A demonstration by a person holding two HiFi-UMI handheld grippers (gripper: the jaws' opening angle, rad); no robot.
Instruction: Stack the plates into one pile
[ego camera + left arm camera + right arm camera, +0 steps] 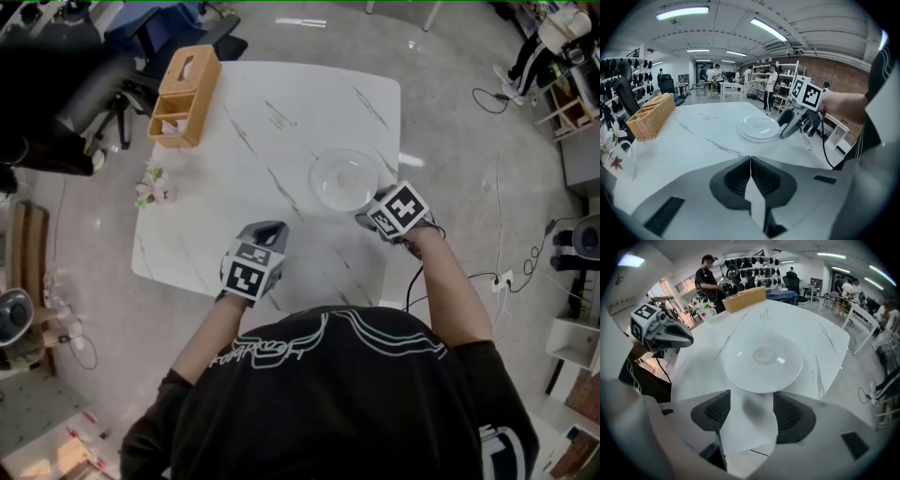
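— One plate?
— From the head view, yes; the left gripper view shows plates (759,127) stacked on the table (281,112).
— Grippers?
— Right gripper (750,413) is wide and empty, the plates just ahead. Left gripper (750,161) is closed, well apart from them.

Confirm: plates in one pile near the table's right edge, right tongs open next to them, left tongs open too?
No: the left tongs are shut, jaws together on nothing, as the left gripper view shows. The rest stands: plates in one pile near the table's right edge, right tongs open next to them.
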